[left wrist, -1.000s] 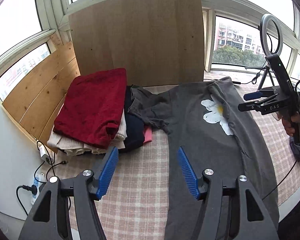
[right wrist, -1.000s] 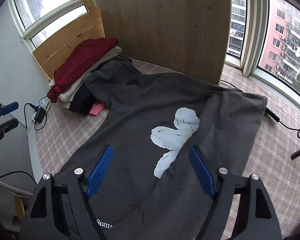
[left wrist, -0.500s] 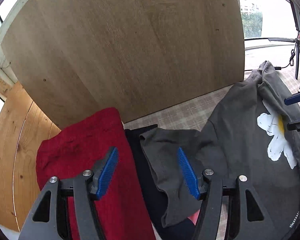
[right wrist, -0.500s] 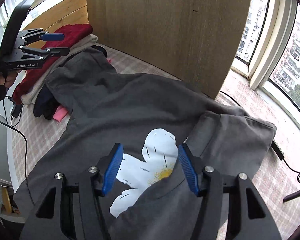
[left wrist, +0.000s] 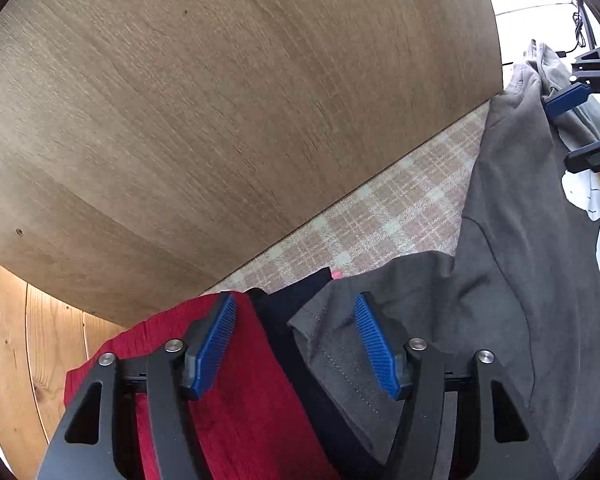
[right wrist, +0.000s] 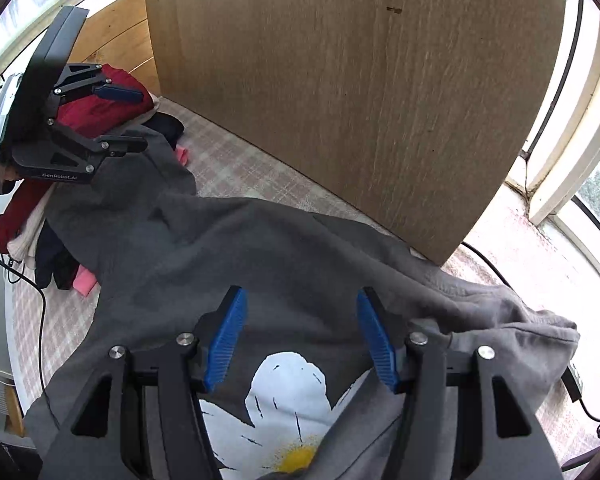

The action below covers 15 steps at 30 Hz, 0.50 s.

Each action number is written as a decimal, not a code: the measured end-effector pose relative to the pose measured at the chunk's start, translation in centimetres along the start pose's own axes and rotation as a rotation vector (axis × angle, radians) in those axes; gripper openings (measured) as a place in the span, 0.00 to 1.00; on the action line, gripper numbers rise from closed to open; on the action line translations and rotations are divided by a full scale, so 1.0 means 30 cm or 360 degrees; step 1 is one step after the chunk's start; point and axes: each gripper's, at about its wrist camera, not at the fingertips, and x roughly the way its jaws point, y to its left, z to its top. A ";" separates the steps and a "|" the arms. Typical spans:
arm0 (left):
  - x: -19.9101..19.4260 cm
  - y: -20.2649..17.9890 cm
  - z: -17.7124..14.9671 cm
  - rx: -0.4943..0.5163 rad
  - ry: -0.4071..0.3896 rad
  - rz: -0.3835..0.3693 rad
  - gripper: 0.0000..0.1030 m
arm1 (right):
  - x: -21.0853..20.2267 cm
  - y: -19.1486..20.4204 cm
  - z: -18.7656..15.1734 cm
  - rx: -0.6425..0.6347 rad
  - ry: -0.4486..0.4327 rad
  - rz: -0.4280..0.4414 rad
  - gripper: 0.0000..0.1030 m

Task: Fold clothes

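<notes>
Spreading across the pink-and-cream checked cloth (right wrist: 236, 168), a dark grey cotton sweatshirt with a white daisy print (right wrist: 260, 248) is seen lying rumpled below an upright wood-grain board (right wrist: 340, 92). "GenRobot.AI" is read on the black left gripper (right wrist: 130, 120), whose ribbed blue pads are closing about the sweatshirt's stitched sleeve cuff (left wrist: 332, 344), no squeeze being visible yet. The right gripper (right wrist: 300, 336) is held open above the daisy. Beside the cuff, a folded red knit (left wrist: 244, 400) tops a pile. Compared with a second ago, both grippers are found nearer the fabric.
</notes>
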 end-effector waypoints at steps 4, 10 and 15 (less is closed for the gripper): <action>0.027 -0.021 -0.005 0.0030 0.0038 -0.0081 0.02 | 0.041 -0.008 0.011 -0.0026 0.0039 -0.0034 0.55; -0.084 0.100 -0.010 -0.0255 -0.0158 -0.0121 0.01 | 0.072 -0.056 -0.024 -0.0048 0.0119 -0.0126 0.55; -0.178 0.201 -0.029 -0.0407 -0.0258 -0.0130 0.01 | 0.031 -0.108 -0.025 0.0035 0.0062 -0.0069 0.55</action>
